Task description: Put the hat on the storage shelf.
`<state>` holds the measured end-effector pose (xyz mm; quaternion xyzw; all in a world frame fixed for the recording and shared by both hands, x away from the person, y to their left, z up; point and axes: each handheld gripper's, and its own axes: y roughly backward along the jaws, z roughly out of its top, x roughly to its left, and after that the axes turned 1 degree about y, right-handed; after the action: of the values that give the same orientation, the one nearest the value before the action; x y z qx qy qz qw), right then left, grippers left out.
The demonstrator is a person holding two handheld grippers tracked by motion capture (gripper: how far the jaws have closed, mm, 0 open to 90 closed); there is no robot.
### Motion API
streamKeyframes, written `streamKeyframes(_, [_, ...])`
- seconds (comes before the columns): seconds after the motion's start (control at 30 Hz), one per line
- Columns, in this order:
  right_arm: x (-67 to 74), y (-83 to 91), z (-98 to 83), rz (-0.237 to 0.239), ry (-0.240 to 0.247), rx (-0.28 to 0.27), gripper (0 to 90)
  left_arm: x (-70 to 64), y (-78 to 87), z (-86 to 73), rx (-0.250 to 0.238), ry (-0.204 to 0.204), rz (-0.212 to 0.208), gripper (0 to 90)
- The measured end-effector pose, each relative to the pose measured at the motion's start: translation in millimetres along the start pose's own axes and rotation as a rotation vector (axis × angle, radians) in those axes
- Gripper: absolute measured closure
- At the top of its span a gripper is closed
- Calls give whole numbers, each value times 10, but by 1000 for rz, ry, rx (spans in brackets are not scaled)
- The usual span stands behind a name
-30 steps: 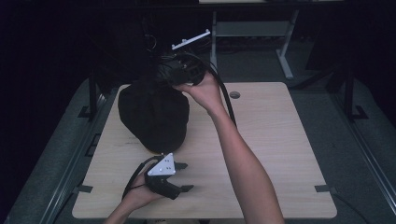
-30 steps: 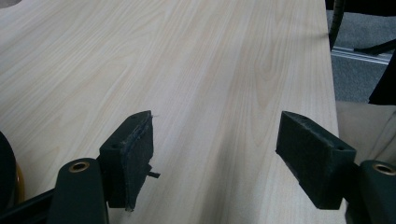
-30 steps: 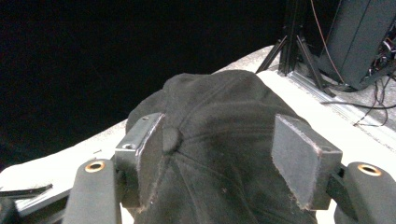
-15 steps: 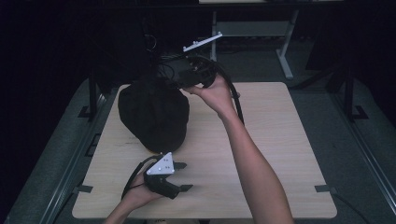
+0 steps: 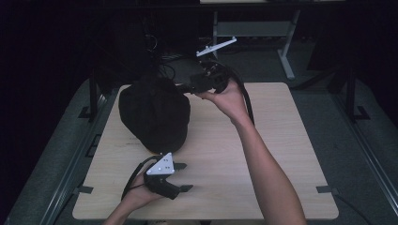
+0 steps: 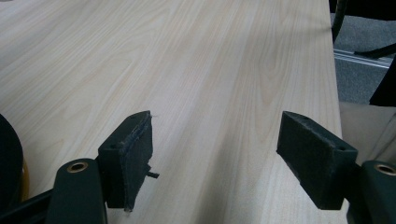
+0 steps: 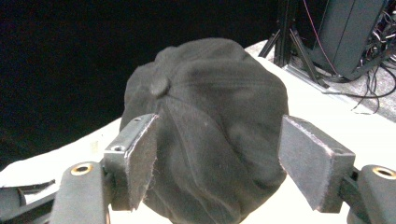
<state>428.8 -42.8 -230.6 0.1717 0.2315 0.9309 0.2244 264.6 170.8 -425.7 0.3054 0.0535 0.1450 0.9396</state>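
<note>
1. Dark room surrounds a pale wooden table (image 5: 281,140).
2. At its ten o'clock sits a black cap (image 5: 155,115), button on top.
3. Right gripper (image 5: 185,87) hangs at the cap's two o'clock; its jaws have just been opening, wide, gripping nothing.
4. Left gripper (image 5: 184,176) rests at six o'clock, wide, empty.
5. Judged step: approach. Next: jaws must close on the cap's fabric.
</note>
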Motion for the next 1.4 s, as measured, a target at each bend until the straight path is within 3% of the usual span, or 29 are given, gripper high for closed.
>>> streamKeyframes(0.73, [-24,289,-359,4,-11,16,246,11,-1,-4,4,1,0,260])
streamKeyframes(1.4, [-47,445,-812,11,-35,43,234,42,2,-33,-1,16,1,254])
